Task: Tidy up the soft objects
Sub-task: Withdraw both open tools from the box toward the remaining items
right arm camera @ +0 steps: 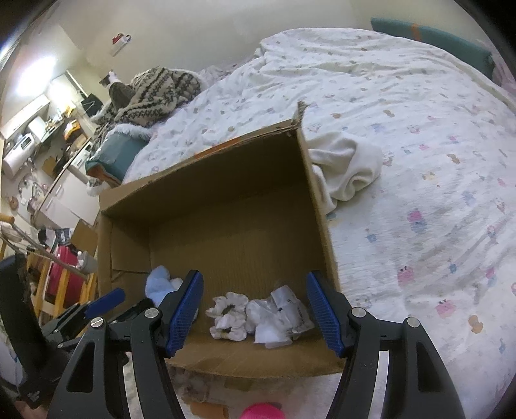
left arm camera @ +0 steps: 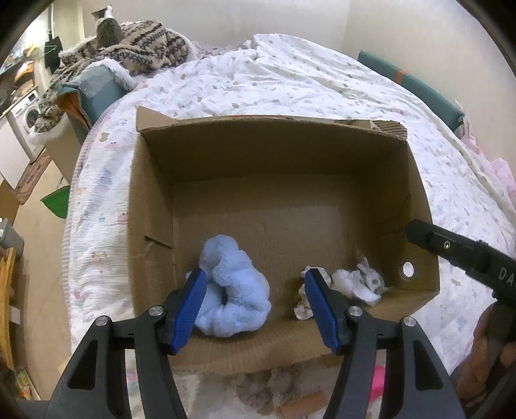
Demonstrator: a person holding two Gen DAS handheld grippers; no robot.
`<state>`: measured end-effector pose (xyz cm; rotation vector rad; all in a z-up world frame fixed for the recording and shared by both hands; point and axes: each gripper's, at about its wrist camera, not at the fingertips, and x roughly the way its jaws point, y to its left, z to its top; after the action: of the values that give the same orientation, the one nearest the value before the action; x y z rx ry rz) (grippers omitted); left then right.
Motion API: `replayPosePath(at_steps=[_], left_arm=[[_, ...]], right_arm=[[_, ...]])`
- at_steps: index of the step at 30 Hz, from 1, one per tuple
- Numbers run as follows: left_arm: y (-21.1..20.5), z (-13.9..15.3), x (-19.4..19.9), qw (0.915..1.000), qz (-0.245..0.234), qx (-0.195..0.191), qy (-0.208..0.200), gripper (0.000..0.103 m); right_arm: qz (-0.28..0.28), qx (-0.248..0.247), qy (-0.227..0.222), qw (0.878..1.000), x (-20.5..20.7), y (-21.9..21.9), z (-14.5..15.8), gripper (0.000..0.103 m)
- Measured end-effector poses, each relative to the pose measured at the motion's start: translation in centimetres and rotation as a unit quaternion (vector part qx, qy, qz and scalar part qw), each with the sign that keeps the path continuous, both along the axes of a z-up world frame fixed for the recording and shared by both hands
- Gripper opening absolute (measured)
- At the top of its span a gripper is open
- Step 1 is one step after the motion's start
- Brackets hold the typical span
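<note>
An open cardboard box point(left arm camera: 274, 154) point(right arm camera: 206, 199) sits on the bed. Inside, near its front wall, lie a fluffy light-blue soft toy point(left arm camera: 233, 290) point(right arm camera: 159, 283), a white scrunchie point(right arm camera: 227, 314) point(left arm camera: 303, 306) and crumpled white soft items in plastic point(right arm camera: 280, 314) point(left arm camera: 358, 280). My left gripper point(left arm camera: 254, 303) is open and empty above the box's front edge, the blue toy just past its left finger. My right gripper point(right arm camera: 254, 306) is open and empty over the white items. A cream cloth point(right arm camera: 346, 164) lies on the bed beside the box's right wall.
The bed has a white patterned quilt point(left arm camera: 290, 80) point(right arm camera: 403, 129). A knitted patterned blanket point(left arm camera: 138, 42) point(right arm camera: 158, 90) and a cat point(left arm camera: 108, 25) are at the far left corner. A pink object point(right arm camera: 261, 411) lies below the box. Furniture and a washing machine point(left arm camera: 27, 116) stand at left.
</note>
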<state>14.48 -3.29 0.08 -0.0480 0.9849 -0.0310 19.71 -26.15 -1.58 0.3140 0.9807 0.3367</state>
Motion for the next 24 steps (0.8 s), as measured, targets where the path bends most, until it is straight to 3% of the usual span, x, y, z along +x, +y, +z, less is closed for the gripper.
replayPosePath(at_steps=[8, 15, 24], left_arm=[[0.4, 1.6, -2.4, 0.9997, -0.002, 0.014, -0.019, 0.06], [1.2, 1.6, -4.6, 0.9999, 0.013, 0.003, -0.009, 0.06], [2.9, 1.3, -7.8, 0.999, 0.044, -0.007, 0.002, 0.06]], right_arm=[[-0.022, 0.005, 0.002, 1.0, -1.9, -1.6, 0.9, 0.07], [-0.011, -0.003, -0.01, 1.0, -4.0, -1.9, 2.0, 0.07], [-0.021, 0.013, 0.013, 1.0, -6.7, -2.8, 1.5, 0.07]])
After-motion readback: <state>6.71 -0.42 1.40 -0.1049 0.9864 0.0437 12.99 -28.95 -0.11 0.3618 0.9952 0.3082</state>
